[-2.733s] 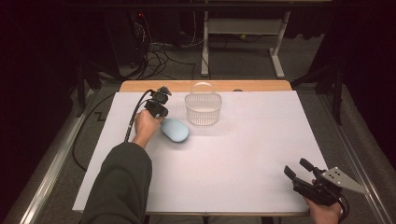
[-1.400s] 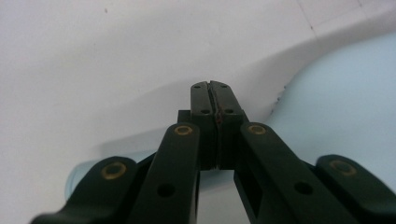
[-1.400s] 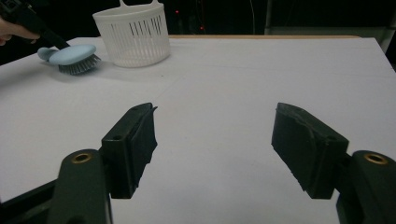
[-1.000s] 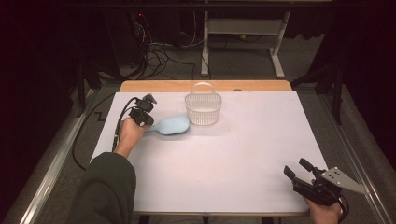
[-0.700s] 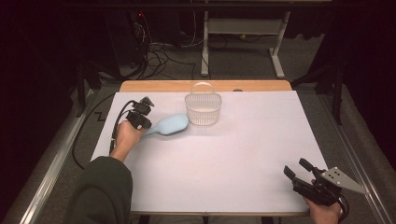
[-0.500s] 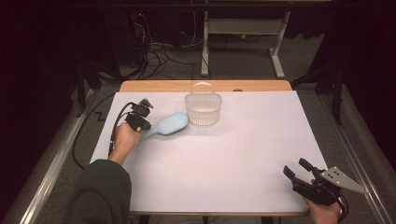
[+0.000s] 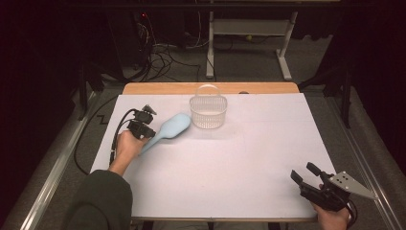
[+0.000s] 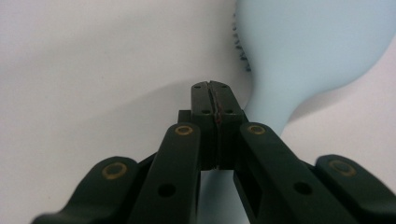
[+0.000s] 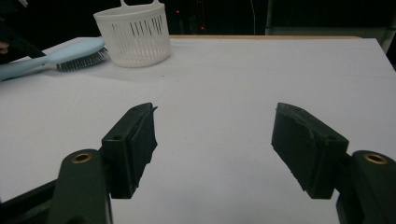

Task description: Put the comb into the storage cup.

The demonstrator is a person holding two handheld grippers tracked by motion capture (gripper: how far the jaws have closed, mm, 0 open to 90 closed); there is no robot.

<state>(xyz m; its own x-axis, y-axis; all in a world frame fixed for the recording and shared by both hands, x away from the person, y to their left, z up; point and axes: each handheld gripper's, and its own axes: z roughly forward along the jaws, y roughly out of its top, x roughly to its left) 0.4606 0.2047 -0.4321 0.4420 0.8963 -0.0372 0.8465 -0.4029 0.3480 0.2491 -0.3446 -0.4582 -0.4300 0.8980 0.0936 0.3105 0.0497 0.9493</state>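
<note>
A light blue hairbrush (image 7: 168, 129) lies bristles down on the white table (image 7: 230, 163), its head just left of a white slatted basket (image 7: 208, 113). My left gripper (image 7: 143, 126) is at the brush's handle end. In the left gripper view its jaws (image 8: 215, 93) are pressed together with nothing between them, and the hairbrush (image 8: 303, 51) narrows to a handle that passes along their right side. My right gripper (image 7: 303, 171) rests at the near right corner, open and empty. In its own view the right gripper (image 9: 215, 135) looks across at the basket (image 9: 135, 35) and hairbrush (image 9: 77, 50).
A wooden strip (image 7: 163, 88) edges the far side of the table. Cables (image 7: 167, 52) and a white desk frame (image 7: 249, 28) stand on the dark floor beyond. A black cable (image 7: 115, 139) trails from the left gripper off the table's left edge.
The left hand has slid a little toward the near left, and the hairbrush has shifted with it, away from the basket. The right gripper has kept still.
</note>
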